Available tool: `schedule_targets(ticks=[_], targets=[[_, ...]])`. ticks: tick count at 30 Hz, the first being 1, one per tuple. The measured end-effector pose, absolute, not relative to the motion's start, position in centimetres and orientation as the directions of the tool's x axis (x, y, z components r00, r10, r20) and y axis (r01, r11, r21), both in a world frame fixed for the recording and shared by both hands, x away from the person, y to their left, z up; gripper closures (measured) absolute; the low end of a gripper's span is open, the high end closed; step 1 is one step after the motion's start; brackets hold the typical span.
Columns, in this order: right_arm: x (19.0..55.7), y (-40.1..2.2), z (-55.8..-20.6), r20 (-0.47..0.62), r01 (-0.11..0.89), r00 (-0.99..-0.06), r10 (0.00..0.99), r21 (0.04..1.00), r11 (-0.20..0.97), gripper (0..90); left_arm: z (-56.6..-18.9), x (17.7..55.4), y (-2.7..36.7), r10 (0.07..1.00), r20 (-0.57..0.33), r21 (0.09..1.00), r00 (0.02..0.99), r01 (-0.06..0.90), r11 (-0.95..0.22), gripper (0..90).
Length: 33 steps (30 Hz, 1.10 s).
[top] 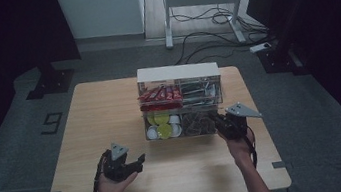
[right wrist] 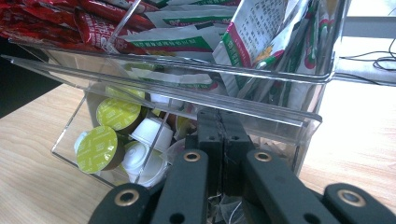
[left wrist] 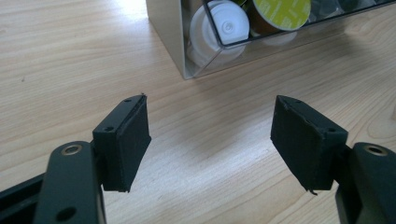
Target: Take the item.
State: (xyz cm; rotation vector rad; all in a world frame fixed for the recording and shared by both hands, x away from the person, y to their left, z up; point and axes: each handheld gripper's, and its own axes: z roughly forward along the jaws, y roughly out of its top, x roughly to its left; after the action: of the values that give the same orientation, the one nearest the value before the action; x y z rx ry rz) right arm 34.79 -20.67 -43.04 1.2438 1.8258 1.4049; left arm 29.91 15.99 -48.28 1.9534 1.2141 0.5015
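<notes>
Where the wooden table (top: 110,114) meets the high view, one clear plastic organiser (top: 181,105) with two tiers stands near the far edge, right of centre. Its upper tier holds red packets (top: 159,95) on the left and green-and-white sachets (top: 200,91) on the right; their number cannot be counted. The lower tier holds coffee capsules (top: 162,126) in its left compartment and dark, indistinct contents on the right.

The left gripper (top: 127,165) rests in the person's left hand (top: 113,186) over the near left part of the table, well apart from the organiser. In the left gripper view its two jaws stand wide apart with bare wood between them, holding nothing; the organiser's near corner (left wrist: 187,70) lies beyond them, with one white capsule (left wrist: 222,28) and one green-lidded capsule (left wrist: 280,10) seen through the wall.

The right gripper (top: 227,124), held by the right hand (top: 240,149), sits at the organiser's near right corner. In the right gripper view its two jaws (right wrist: 219,140) are pressed flat together with nothing visible between them, their tips inside the lower tier's right compartment, under the clear shelf. To their left, two green-lidded capsules (right wrist: 98,149) and about three white ones (right wrist: 149,133) can be counted. Above, the sachets (right wrist: 261,32) lean in the upper tier, with the red packets (right wrist: 56,18) at far left.
</notes>
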Motion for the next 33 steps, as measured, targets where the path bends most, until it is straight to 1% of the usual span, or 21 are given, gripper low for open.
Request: schedule_targets(ticks=[12,14,33], targets=[[34.9,-20.6,-42.9,0.119,0.352,-0.443,0.889,0.935,0.05,88.6,-47.7,30.6,14.8,0.874,-0.06,0.781,0.483,0.568,-0.26,28.4],[34.9,-20.6,-42.9,0.119,0.353,-0.442,0.889,0.934,0.05,88.6,-47.6,30.7,14.3,0.874,-0.039,0.784,0.485,0.557,-0.274,28.4],[34.8,-20.6,-42.9,0.121,0.357,-0.439,0.89,0.933,0.049,88.6,-47.0,31.8,12.2,0.876,-0.022,0.799,0.482,0.536,-0.275,29.2]])
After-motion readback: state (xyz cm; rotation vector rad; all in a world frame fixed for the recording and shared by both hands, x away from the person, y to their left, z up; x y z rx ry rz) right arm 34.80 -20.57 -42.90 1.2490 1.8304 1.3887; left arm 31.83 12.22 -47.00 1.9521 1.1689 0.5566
